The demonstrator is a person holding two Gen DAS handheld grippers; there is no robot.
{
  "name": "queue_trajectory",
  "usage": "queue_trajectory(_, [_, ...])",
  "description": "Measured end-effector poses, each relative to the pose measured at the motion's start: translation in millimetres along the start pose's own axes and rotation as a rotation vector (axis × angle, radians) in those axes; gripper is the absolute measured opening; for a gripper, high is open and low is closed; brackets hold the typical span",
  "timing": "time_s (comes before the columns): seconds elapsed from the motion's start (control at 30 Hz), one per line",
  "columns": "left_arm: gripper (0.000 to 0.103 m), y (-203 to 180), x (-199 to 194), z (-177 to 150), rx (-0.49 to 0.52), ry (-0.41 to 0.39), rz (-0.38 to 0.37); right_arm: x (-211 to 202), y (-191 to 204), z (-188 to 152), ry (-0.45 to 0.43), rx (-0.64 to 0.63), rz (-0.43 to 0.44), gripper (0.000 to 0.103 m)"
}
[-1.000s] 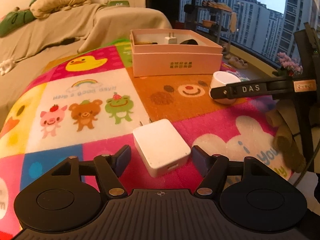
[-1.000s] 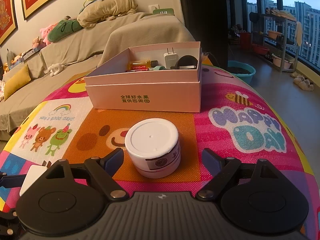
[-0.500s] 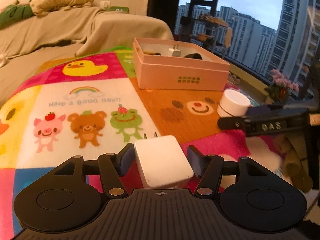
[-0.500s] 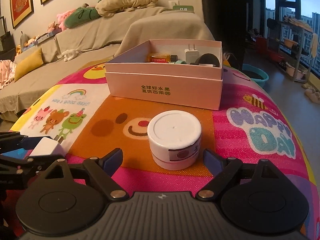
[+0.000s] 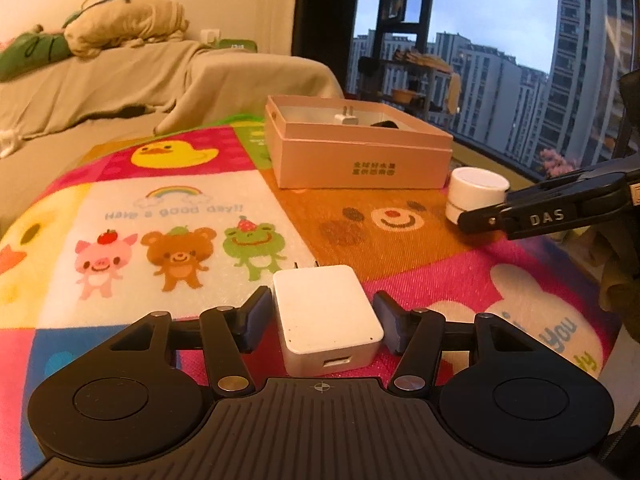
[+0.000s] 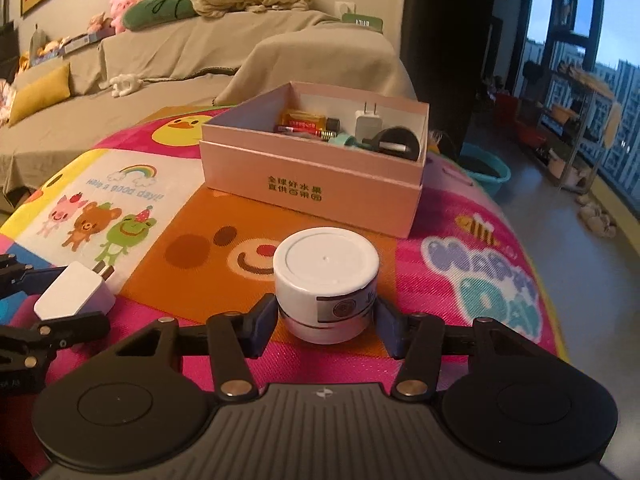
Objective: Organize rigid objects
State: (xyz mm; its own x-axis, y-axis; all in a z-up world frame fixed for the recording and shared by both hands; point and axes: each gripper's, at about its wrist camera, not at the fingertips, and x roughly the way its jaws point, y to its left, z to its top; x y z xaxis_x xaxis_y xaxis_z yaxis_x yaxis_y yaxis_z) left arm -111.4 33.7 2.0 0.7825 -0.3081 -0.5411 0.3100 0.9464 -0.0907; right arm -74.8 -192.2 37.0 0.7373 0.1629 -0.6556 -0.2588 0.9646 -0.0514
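A white charger block (image 5: 326, 308) lies on the cartoon play mat (image 5: 180, 216), prongs pointing away. My left gripper (image 5: 322, 322) straddles it, jaws closing, and both pads touch its sides. In the right wrist view a white round jar (image 6: 326, 264) stands on the mat's orange bear patch. My right gripper (image 6: 324, 322) is closing on it, pads against its lower body. The pink open box (image 6: 312, 184) stands just behind the jar. The left wrist view shows the jar (image 5: 476, 184) beside the box (image 5: 360, 160), with a right gripper finger (image 5: 540, 212) in front of it.
The box holds batteries (image 6: 308, 124), a white plug adapter (image 6: 366, 124) and a black round object (image 6: 396, 142). A covered sofa (image 6: 180, 52) runs behind the mat. A blue basin (image 6: 486, 168) sits on the floor at right, where the mat's edge drops off.
My left gripper has come forward around the charger and its jaws have narrowed onto it. My right gripper's jaws, wide apart before, have come in against the jar.
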Motion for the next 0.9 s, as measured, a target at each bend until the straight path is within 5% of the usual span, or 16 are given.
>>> queue_trajectory(0.9, [0.060,6.8,-1.2,-0.6,-0.054,-0.012,-0.029,-15.3,-6.8,11.9,0.001,-0.075,-0.092,0.048])
